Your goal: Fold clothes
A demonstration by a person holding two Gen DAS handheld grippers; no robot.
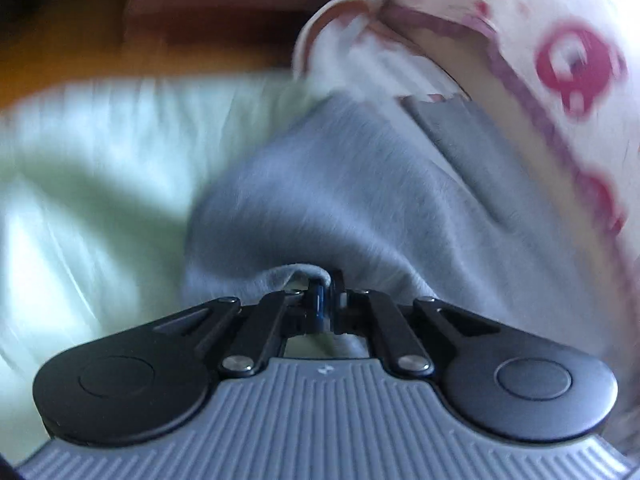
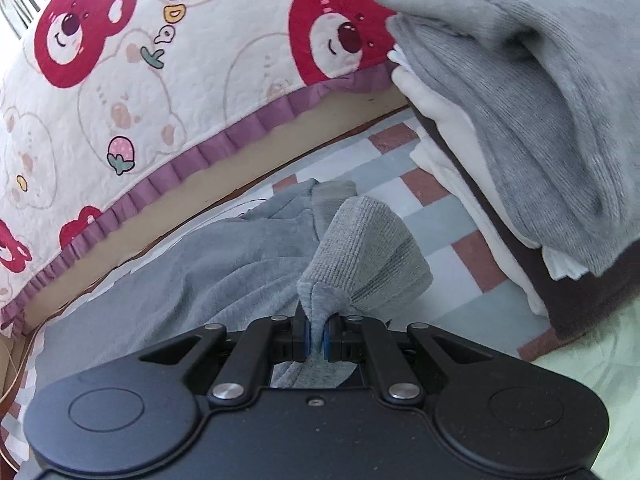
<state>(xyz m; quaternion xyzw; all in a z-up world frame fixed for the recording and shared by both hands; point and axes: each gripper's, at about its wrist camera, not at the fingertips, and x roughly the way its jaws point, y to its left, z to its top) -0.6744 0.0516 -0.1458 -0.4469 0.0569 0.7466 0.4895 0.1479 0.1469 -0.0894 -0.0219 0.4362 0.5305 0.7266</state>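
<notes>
Grey garment (image 2: 192, 264) lies crumpled on checked sheet (image 2: 448, 216), right beside bear-print quilt (image 2: 168, 80) with purple frill. Your right gripper (image 2: 316, 338) pinches bunched fold of it, ribbed cuff bulging just past blue pads. Your left gripper (image 1: 322, 304) is pressed together on thin grey edge of same garment (image 1: 328, 184); that view is blurry, pale green cloth (image 1: 92, 168) to its left. Stack of folded clothes (image 2: 532, 128) sits at right, another grey piece draped on top, white layers under it.
</notes>
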